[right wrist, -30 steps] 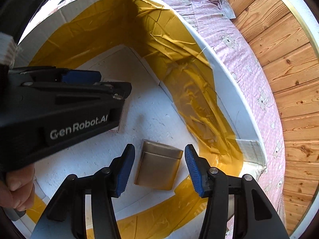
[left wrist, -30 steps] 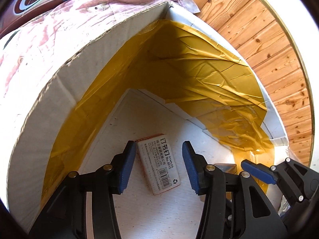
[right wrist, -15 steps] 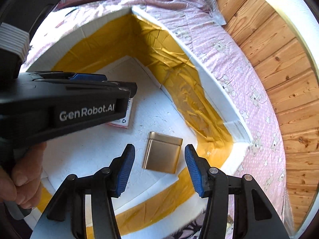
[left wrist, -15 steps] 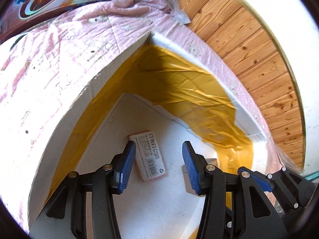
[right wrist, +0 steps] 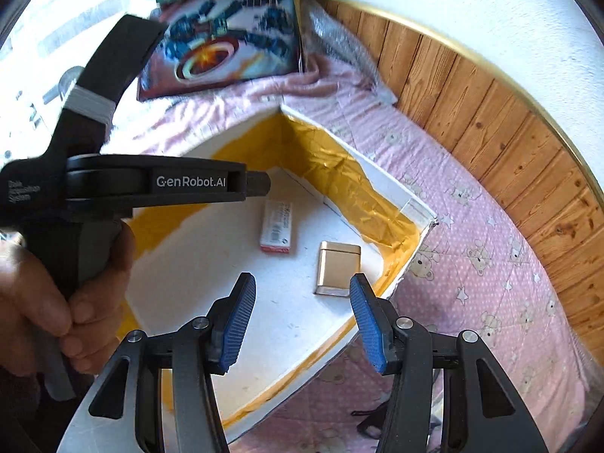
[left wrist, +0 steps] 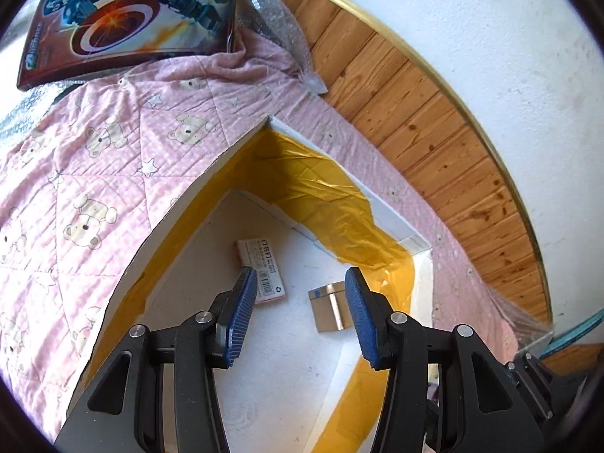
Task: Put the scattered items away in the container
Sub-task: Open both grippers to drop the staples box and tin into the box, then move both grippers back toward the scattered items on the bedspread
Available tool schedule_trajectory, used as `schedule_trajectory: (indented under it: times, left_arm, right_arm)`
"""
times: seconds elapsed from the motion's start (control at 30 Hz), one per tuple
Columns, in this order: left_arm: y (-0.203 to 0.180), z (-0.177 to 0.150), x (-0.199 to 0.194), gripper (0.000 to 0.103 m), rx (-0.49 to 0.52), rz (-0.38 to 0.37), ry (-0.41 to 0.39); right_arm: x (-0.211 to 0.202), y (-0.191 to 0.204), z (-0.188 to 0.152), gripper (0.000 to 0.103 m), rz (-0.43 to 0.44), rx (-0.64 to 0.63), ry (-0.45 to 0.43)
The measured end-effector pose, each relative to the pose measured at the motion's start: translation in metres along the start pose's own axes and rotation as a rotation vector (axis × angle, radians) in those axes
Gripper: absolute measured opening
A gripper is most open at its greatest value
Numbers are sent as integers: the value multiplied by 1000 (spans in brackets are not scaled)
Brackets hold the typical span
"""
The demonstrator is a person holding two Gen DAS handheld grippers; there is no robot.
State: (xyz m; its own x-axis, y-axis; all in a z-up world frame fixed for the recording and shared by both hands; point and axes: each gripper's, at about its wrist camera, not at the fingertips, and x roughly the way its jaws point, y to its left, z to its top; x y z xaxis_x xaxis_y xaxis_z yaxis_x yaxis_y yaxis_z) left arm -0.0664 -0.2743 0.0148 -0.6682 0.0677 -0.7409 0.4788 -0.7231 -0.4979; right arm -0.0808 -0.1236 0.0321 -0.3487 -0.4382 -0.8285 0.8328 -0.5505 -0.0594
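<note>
Both my grippers are spread w/ nothing between the pads: left gripper [left wrist: 298,313] and right gripper [right wrist: 302,321] hang above the white box [right wrist: 392,185], which sits on the pink bear quilt [left wrist: 94,173]. Inside, on the box floor, 2 items lie near each other, not touching: staple pack [right wrist: 277,226] and gold tin [right wrist: 338,268].

I am looking into a home, most likely a child's bedroom: a bed under a pink quilt [left wrist: 113,173] printed with teddy bears and stars, a superhero picture box [left wrist: 128,15] propped by the wall, and wood panelling [left wrist: 434,124] under white plaster.
</note>
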Motion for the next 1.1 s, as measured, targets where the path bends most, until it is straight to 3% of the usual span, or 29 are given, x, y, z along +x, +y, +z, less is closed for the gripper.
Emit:
schedule_trajectory:
  times: [0.33, 0.5, 0.7, 0.9, 1.1]
  left_arm:
    - [-29, -60, -54, 51, 107, -99, -119]
    - [-46, -83, -74, 51, 184, -122, -183]
    - [-67, -113, -94, 51, 256, -228, -208]
    - [-105, -160, -103, 51, 419, -325, -170]
    - [-128, -208, -81, 51, 532, -333, -35]
  right_arm:
    - [-77, 23, -46, 54, 63, 71, -248]
    - [-102, 24, -82, 54, 90, 116, -291]
    - [-125, 22, -131, 54, 73, 152, -329]
    - [-146, 5, -187, 54, 60, 259, -366]
    - [-138, -31, -229, 54, 26, 427, -302]
